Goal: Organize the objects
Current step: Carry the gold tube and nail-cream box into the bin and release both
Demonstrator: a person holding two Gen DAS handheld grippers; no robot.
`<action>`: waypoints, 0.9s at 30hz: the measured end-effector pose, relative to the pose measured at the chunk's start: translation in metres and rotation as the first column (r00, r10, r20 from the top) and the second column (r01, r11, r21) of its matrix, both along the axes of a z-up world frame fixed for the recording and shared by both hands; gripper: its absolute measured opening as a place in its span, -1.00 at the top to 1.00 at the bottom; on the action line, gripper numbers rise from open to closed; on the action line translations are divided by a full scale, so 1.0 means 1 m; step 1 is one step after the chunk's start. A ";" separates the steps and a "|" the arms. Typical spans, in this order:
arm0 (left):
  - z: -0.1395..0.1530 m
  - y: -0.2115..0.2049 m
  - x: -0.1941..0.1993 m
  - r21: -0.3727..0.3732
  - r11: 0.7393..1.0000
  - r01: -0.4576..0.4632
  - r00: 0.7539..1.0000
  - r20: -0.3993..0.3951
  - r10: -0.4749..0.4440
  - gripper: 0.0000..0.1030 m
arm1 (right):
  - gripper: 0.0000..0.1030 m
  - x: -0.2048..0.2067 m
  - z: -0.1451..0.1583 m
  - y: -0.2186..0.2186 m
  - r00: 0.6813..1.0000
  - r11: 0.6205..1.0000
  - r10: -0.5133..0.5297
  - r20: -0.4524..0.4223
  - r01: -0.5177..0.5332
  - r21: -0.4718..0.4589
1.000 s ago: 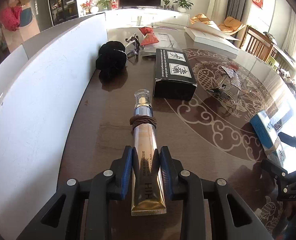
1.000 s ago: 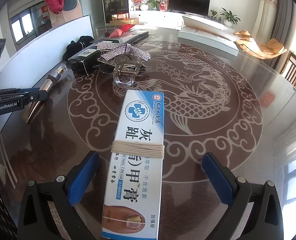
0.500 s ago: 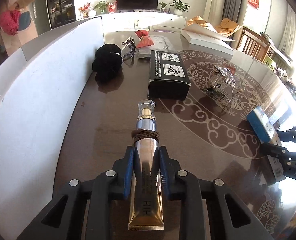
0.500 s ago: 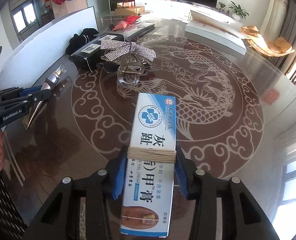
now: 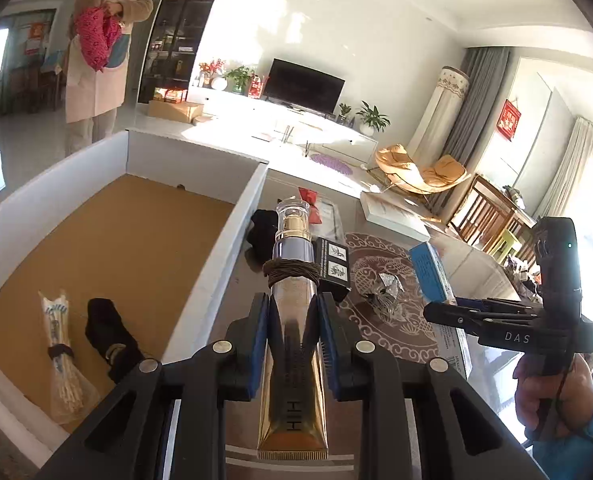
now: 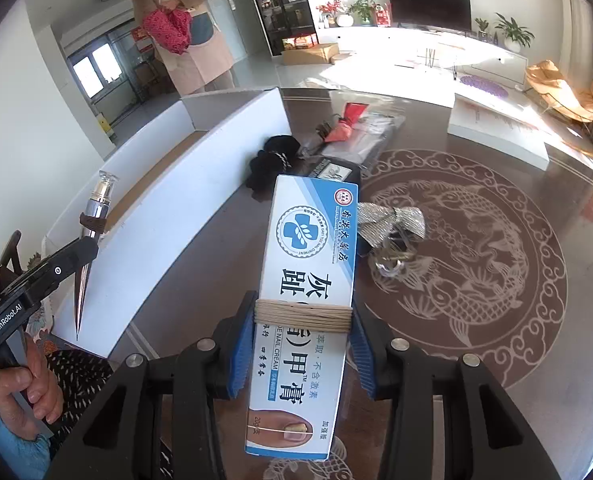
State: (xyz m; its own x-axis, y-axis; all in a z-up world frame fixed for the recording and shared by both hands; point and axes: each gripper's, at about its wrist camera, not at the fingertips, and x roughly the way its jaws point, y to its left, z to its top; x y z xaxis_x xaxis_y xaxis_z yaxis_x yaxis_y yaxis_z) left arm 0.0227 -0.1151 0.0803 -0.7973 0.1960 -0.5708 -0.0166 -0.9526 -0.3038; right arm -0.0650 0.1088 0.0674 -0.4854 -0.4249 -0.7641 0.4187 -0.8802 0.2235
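two grippers are both up off the table, each clenched on something. the left gripper (image 5: 292,334) grasps a gold tube (image 5: 292,364) printed "hih", brown cord wound round its neck, clear cap pointing to the upper middle of the left wrist view. the right gripper (image 6: 302,346) pinches a white and blue box (image 6: 306,300) reading "nail cream" with chinese characters, tan string wrapped round it; its jaws have just been closing on that box. "das" shows on the right gripper's side, "genrobot.ai" on the left's. at left in the left wrist view the white tray (image 5: 224,248) with a brown floor holds a bagged bundle of sticks (image 5: 62,356) and a black item (image 5: 110,338), most of its floor bare. on the patterned table (image 6: 496,280) lie a black box (image 5: 332,270) and a silver bow clip (image 6: 392,232), open surface to the right.
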 end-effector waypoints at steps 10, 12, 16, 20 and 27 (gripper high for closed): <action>-0.023 -0.153 -0.019 -0.135 0.951 -0.278 0.938 0.173 0.299 0.52 | 0.15 -0.023 0.045 -0.226 0.954 0.951 0.292 -0.066 -0.297 -0.089; -0.038 -0.169 -0.026 -0.163 0.939 -0.304 0.913 0.231 0.336 0.51 | 0.14 -0.024 0.027 -0.262 0.943 0.940 0.330 -0.040 -0.333 -0.078; -0.063 -0.187 -0.031 -0.221 0.903 -0.368 0.855 0.302 0.422 -0.30 | -0.29 -0.033 -0.023 -0.303 0.921 0.923 0.378 0.091 -0.369 -0.106; -0.054 -0.180 -0.013 -0.231 0.893 -0.387 0.873 0.221 0.435 -0.54 | -0.50 -0.023 -0.023 -0.273 0.938 0.931 0.347 0.013 -0.343 -0.126; -0.024 -0.105 0.000 -0.132 0.961 -0.243 0.957 0.129 0.260 -0.55 | -0.92 -0.006 -0.021 -0.134 0.966 0.988 0.154 -0.209 -0.147 0.045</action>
